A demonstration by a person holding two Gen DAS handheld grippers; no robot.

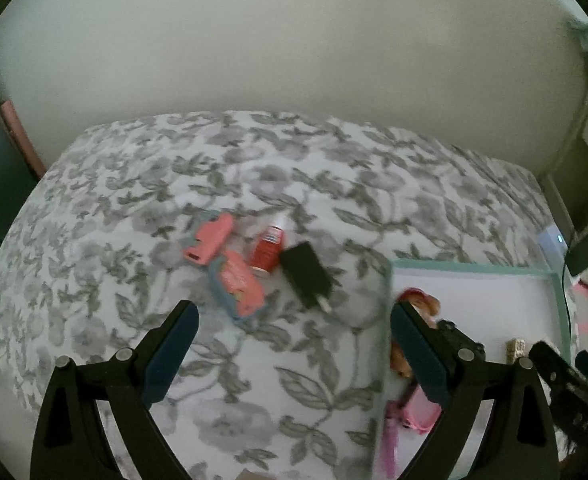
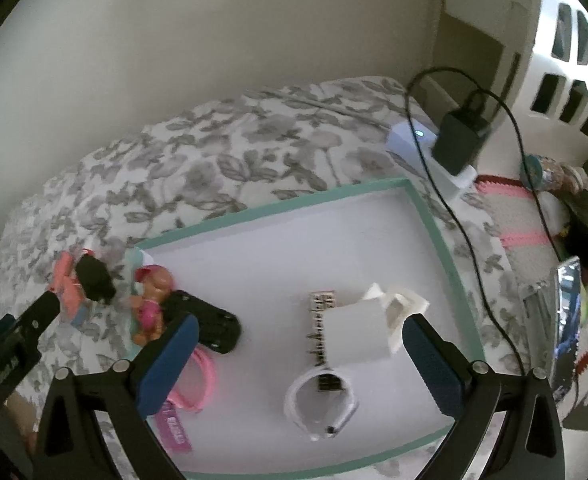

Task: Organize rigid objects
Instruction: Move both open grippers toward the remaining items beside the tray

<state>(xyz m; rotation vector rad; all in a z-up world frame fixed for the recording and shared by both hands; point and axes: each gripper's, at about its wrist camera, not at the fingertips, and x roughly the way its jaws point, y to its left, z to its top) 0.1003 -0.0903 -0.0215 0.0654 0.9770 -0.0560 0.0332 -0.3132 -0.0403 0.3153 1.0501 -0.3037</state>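
Note:
On the floral bedspread (image 1: 254,168) lie a pink clip-like piece (image 1: 210,240), a pink and blue block (image 1: 240,284), a red bottle with a white cap (image 1: 268,250) and a black plug adapter (image 1: 308,280). My left gripper (image 1: 292,344) is open and empty, just in front of them. A teal-rimmed white tray (image 2: 430,220) holds a toy figure (image 2: 152,300), a black remote (image 2: 210,326), a pink band (image 2: 202,384), a white box (image 2: 358,338), a white ring (image 2: 318,404) and a notched strip (image 2: 320,328). My right gripper (image 2: 298,352) is open and empty over the tray.
A black charger with a cable (image 2: 458,140) sits on a white power block (image 2: 414,140) beyond the tray's far corner. A phone-like screen (image 2: 566,320) and soft items lie to the right. A plain wall (image 1: 294,40) stands behind the bed.

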